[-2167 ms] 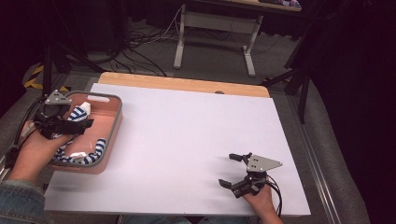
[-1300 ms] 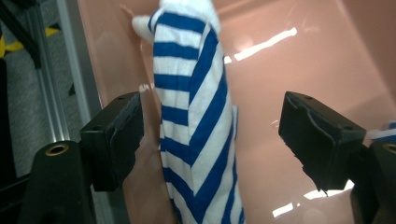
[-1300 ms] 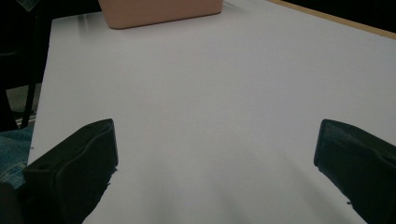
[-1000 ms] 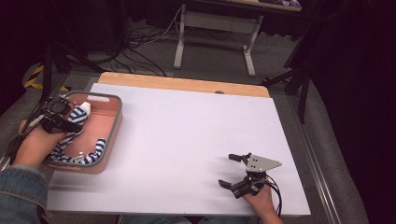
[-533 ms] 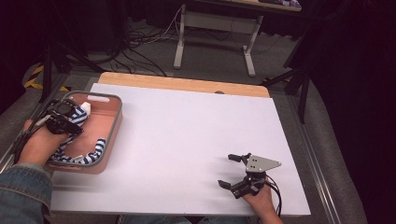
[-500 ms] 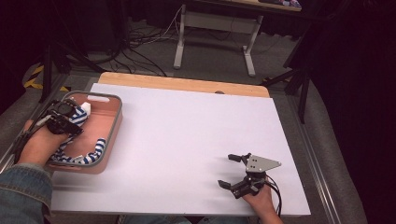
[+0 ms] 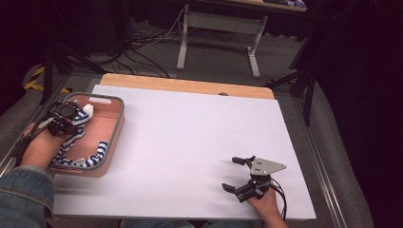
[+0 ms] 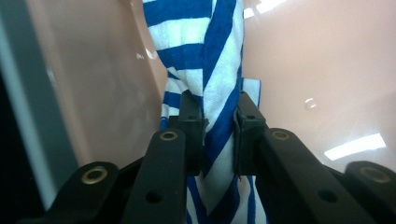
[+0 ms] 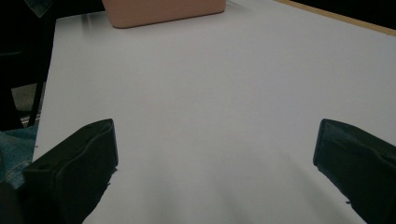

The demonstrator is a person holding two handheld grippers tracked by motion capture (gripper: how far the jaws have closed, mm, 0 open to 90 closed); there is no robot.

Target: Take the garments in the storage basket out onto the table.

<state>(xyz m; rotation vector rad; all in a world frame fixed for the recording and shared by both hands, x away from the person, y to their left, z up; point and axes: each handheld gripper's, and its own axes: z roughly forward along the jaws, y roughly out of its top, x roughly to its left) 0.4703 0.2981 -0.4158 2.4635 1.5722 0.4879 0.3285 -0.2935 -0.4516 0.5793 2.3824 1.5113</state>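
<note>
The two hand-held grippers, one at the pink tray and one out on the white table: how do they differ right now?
The left hand-held gripper has just been closing its jaws, which pinch the blue-and-white striped cloth; the right hand-held gripper has its jaws spread wide with nothing between them. The left one reaches into the pink plastic tray; the right one sits over the bare white table top. Both have black jaws and are held by a person's hand.
</note>
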